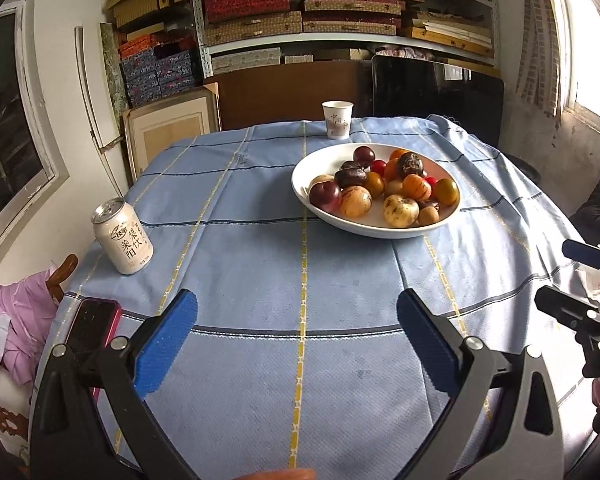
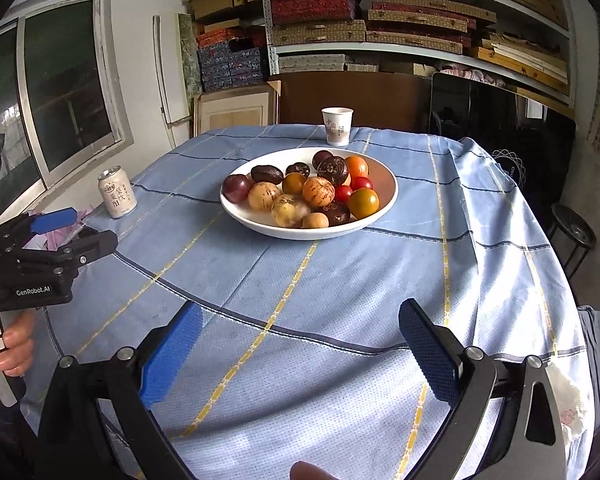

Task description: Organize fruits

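We saw both grippers hovering over the near part of a table with a blue checked tablecloth (image 1: 260,264), neither touching anything. The left gripper (image 1: 297,344) was released, blue pads spread wide with only cloth showing between them. The right gripper (image 2: 300,350) was also released, jaws fully apart, nothing held; in the left wrist view it poked in at 3 o'clock (image 1: 580,292). In the right wrist view the left gripper appeared at 9 o'clock, a hand (image 2: 14,344) wrapped round its handle.

The fruits sat heaped in a white bowl (image 1: 380,232) on the cloth, at about 1 o'clock from the left gripper and 12 o'clock from the right gripper, well apart from both. In the heap we noted a dark red plum (image 1: 324,193) at the bowl's 9 o'clock edge, speckled yellow fruits (image 1: 400,211) at the near side, an orange-green tangerine (image 1: 446,192) at 3 o'clock, small red cherry tomatoes (image 1: 378,166) and dark wrinkled passion fruits (image 1: 410,165) toward the far side.

A paper cup (image 1: 337,119) stood upright just past the bowl at 12 o'clock. A white drink can (image 1: 123,236) stood upright at 9 o'clock near the table edge. A phone in a pink case (image 1: 94,320) lay at 8 o'clock, beside the left gripper's finger. Shelves of stacked boxes (image 1: 300,8) filled the back wall.
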Motion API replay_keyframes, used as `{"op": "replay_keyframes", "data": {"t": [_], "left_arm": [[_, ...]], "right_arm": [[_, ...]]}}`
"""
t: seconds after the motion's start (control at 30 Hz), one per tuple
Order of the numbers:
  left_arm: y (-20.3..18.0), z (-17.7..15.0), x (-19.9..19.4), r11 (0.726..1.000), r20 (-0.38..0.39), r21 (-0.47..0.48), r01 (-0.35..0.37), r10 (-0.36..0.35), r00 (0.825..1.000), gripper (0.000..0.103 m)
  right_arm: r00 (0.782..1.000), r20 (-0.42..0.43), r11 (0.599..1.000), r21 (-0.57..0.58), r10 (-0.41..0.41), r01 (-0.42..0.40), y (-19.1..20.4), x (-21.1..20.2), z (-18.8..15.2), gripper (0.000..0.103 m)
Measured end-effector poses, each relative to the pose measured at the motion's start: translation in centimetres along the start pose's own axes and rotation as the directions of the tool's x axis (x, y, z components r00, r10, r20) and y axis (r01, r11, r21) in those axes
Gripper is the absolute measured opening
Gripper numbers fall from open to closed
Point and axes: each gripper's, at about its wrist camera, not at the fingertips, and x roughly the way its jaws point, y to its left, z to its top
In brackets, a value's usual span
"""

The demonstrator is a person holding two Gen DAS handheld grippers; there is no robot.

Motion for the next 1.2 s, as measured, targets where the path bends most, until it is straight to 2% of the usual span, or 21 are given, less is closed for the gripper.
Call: {"op": "replay_keyframes", "data": {"t": [1.2], "left_arm": [[-0.97, -0.27, 0.33, 1.000, -0.025, 0.010, 0.014, -0.013, 1.000, 0.098]], "right_arm": [[1.000, -0.006, 1.000, -0.018, 0.003, -0.003, 0.50, -0.36, 0.07, 0.099]]}}
